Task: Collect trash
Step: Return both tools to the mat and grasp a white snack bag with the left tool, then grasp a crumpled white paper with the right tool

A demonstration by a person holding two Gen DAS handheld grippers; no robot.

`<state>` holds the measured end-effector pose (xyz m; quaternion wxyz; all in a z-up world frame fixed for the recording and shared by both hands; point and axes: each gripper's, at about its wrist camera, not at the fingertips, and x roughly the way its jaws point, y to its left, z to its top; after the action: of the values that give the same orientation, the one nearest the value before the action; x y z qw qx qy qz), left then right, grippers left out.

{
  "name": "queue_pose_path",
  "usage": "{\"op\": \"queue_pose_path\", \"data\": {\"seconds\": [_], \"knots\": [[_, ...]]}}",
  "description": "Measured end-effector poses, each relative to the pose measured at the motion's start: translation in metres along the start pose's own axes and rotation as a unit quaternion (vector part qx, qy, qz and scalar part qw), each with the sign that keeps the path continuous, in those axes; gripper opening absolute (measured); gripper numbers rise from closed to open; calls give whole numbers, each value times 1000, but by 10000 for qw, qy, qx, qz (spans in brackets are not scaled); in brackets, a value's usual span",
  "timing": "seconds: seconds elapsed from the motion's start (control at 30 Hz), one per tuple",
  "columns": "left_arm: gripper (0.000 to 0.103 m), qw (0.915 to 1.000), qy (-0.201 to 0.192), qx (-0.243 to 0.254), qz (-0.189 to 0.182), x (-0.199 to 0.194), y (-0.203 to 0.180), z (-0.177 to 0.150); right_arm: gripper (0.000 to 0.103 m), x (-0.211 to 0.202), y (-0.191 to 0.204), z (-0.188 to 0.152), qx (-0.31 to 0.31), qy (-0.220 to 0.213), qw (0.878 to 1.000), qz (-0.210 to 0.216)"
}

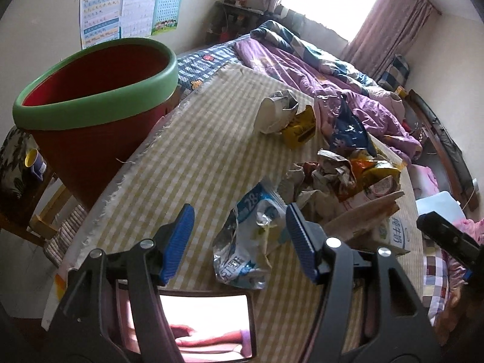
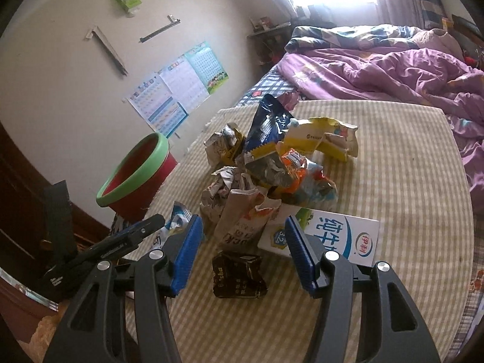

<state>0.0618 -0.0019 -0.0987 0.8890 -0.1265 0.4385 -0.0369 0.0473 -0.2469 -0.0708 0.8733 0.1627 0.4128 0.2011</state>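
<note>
— Why does the red bin point(image 1: 99, 96) stand at the counter's point(image 1: 211, 157) left edge?
— Probably so wrappers drop straight in. The left gripper point(image 1: 239, 242) gapes around a silver-blue pouch point(image 1: 245, 242), unpressed.
— And the right gripper point(image 2: 242, 254)?
— Equally wide, empty, over a dark crumpled wrapper point(image 2: 239, 275) before the trash pile point(image 2: 272, 166).

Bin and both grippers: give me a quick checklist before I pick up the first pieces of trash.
1. Bin beside the table, mouth open: ok.
2. Left gripper open, nothing held: ok.
3. Blue-and-white wrapper lies between the left fingers, apart from the pile: ok.
4. Right gripper open, nothing held: ok.
5. Dark wrapper lies alone between the right fingers: ok.
6. Milk carton sits close behind the right gripper and could get caught: cannot tell.
</note>
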Motion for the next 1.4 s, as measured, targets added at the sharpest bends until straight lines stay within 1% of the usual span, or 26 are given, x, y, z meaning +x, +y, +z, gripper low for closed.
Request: {"op": "queue_pose_path", "data": {"seconds": [0.47, 0.57, 0.6, 0.63, 0.7, 0.8, 0.83, 0.93, 1.07, 1.13, 1.27, 1.33, 1.4], "knots": [[60, 9993, 375, 94, -20, 19, -5, -7, 56, 3, -4, 5, 105, 51, 9999, -40], [53, 9985, 529, 116, -48, 26, -6, -9, 56, 3, -7, 5, 143, 59, 9999, -54], [49, 9984, 550, 110, -59, 28, -7, -9, 56, 3, -7, 4, 153, 61, 9998, -59], [43, 9983, 569, 102, -73, 29, -7, -9, 56, 3, -8, 4, 169, 59, 9998, -66], [36, 9980, 621, 107, -96, 31, -7, -10, 56, 3, -10, 3, 188, 61, 9998, -76], [29, 9983, 555, 40, -152, 28, -5, -10, 56, 4, -10, 2, 204, 77, 9997, -76], [29, 9984, 539, 13, -159, 27, -5, -9, 56, 5, -10, 2, 198, 92, 9997, -75], [29, 9989, 408, -103, -209, 14, -3, -8, 56, 11, -6, 6, 75, 166, 9998, -85], [29, 9996, 159, -113, -197, -5, -3, -6, 56, 19, 0, 14, -124, 176, 9997, -97], [29, 9997, 55, -149, -162, -12, 0, -5, 56, 27, 1, 16, -219, 290, 9993, -106], [29, 9995, -15, -281, -171, -20, 8, -5, 57, 45, 1, 18, -250, 521, 9983, -67], [29, 9994, -16, -306, -168, -22, 9, -5, 61, 52, 1, 19, -266, 614, 9977, -64], [29, 9994, -4, -302, -175, -23, 10, -7, 61, 57, 1, 20, -274, 667, 9974, -10]]}}
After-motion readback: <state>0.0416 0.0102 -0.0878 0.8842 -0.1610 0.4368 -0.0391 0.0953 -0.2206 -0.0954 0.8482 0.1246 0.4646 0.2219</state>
